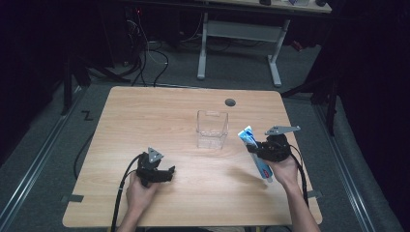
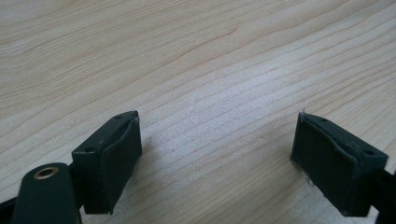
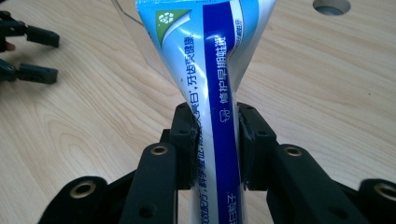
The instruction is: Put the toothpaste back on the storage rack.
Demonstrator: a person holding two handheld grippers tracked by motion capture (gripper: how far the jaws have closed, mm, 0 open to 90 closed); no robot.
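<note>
A: Starting nearest the person, what is the left gripper (image 1: 155, 170) doing?

B: It rests low on the wooden table (image 1: 145, 116), held by the left hand (image 1: 139, 189), with its cable trailing back off the near edge. In the left gripper view its two black jaws stand wide apart, with bare wood grain between them and nothing gripped.

A: And the right gripper (image 3: 215, 144)?

B: Its jaws are clamped on a toothpaste tube (image 3: 212, 70), blue and white with printed lettering. In the right gripper view the tube passes between the two pads and runs on ahead of them, widening toward its flat crimped end. In the high view the right hand (image 1: 285, 170) holds that gripper above the table, the crimped end of the tube tilted up and away from the person while the other end points back beside the wrist.

A: What lies beyond the tube?

B: Ahead of the right gripper and off to its left stands a clear plastic container (image 1: 212, 128), upright and open at the top, near the middle of the table. The tube's far end is near it but apart from it. Past the container, toward the far edge, a round grommet hole (image 1: 230, 102) is set in the tabletop

A: And farther still?

B: The floor, some cables and the legs of another desk (image 1: 275, 63), in dim light
</note>
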